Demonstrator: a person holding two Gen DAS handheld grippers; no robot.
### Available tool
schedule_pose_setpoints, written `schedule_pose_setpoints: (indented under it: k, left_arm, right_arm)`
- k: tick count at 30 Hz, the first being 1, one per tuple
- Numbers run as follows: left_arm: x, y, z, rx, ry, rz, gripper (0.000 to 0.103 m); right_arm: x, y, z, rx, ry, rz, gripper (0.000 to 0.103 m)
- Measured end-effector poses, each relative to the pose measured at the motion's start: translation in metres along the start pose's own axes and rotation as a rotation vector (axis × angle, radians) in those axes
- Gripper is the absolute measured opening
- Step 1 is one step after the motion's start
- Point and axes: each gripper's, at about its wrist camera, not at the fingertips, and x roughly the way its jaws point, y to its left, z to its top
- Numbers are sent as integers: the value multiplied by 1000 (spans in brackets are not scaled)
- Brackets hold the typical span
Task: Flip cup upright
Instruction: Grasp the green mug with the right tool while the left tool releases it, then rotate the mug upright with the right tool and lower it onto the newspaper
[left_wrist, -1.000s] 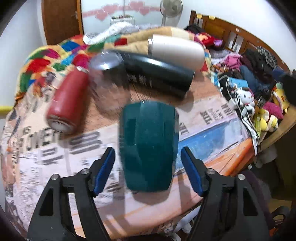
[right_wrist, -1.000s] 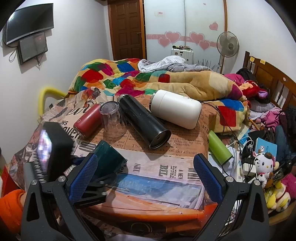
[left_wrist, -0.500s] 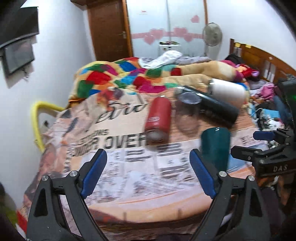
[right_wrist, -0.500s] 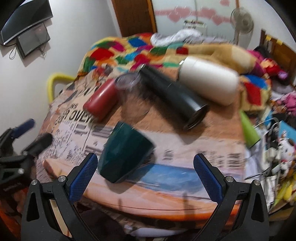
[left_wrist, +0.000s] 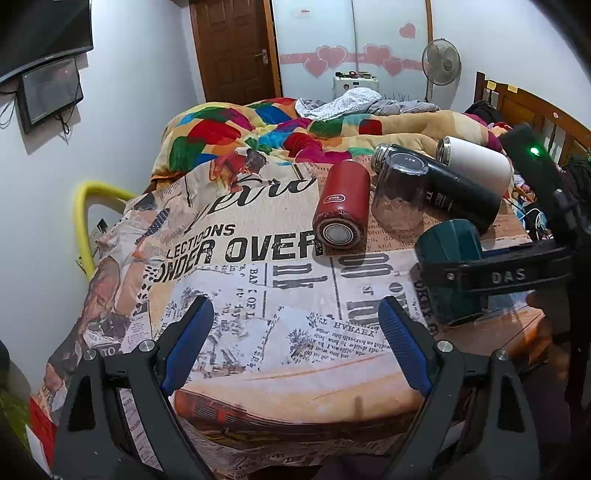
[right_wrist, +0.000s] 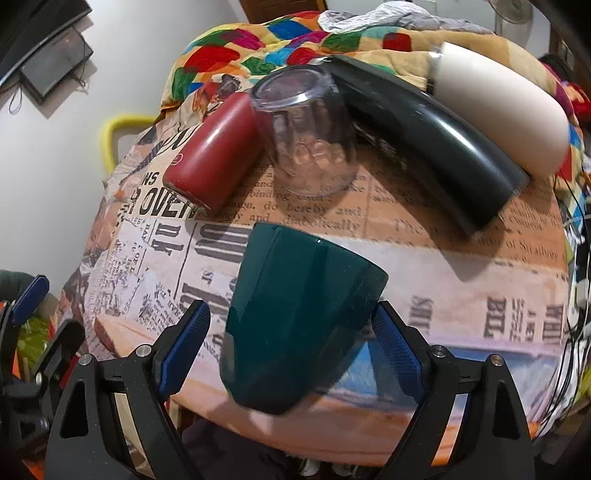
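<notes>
A dark teal cup (right_wrist: 299, 317) stands upside down on the newspaper-print cloth (right_wrist: 461, 295), near the table's front edge. My right gripper (right_wrist: 290, 343) is open, with its blue pads on either side of the cup's lower half; contact is unclear. In the left wrist view the same cup (left_wrist: 448, 258) shows at the right, partly hidden by a black finger of the right gripper (left_wrist: 495, 275). My left gripper (left_wrist: 295, 345) is open and empty over the cloth, well left of the cup.
Behind the cup are an upside-down clear glass (right_wrist: 306, 136), a red flask (right_wrist: 218, 155), a black flask (right_wrist: 424, 140) and a white flask (right_wrist: 498, 107), the flasks lying on their sides. A colourful blanket (left_wrist: 258, 129) lies beyond.
My left gripper has drawn back from the teal cup and swung left. My right gripper has moved in and now straddles the cup, which stays upside down.
</notes>
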Motion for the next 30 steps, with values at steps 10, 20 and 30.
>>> schedule_pose_setpoints:
  k: [10,20,30]
  left_arm:
    - [0,0,4,-15,-2,1,91]
    - [-11,-1,14,-26,-37,-5,91]
    - [-15,-5,23,-36,-58,-18,91]
  right_arm:
    - [23,9,12,-101,61,-4,72]
    - [-17,12,10,-167,-49,-41,72]
    - [-42,13,25,-181,-147,-57,71]
